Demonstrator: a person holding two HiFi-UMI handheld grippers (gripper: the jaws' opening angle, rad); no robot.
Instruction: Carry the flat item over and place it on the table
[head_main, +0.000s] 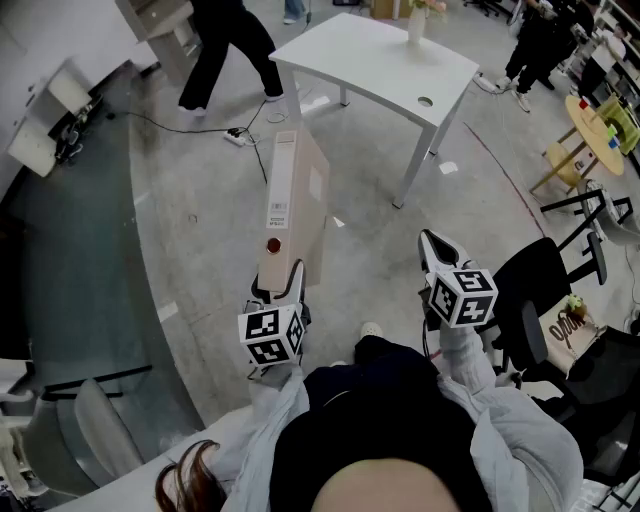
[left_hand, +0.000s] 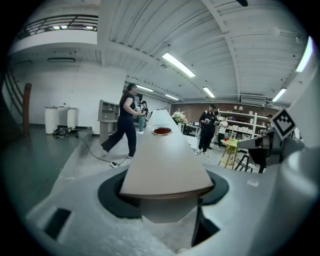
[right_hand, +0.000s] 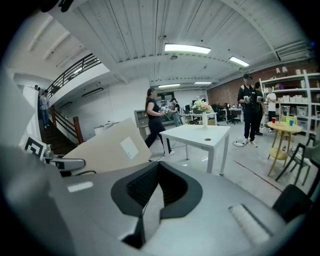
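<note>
A beige lever-arch binder hangs above the floor, spine up, pointing away from me. My left gripper is shut on its near end. In the left gripper view the binder's spine runs forward from between the jaws, and its red-rimmed finger hole shows. My right gripper hovers to the right of the binder, apart from it, jaws shut on nothing. The right gripper view shows the binder's broad side at the left. The white table stands ahead; it also appears in the right gripper view.
A vase with flowers stands on the table's far side. A person walks past the table's left end, and a cable with a power strip lies on the floor. A black chair and a yellow stool stand at right.
</note>
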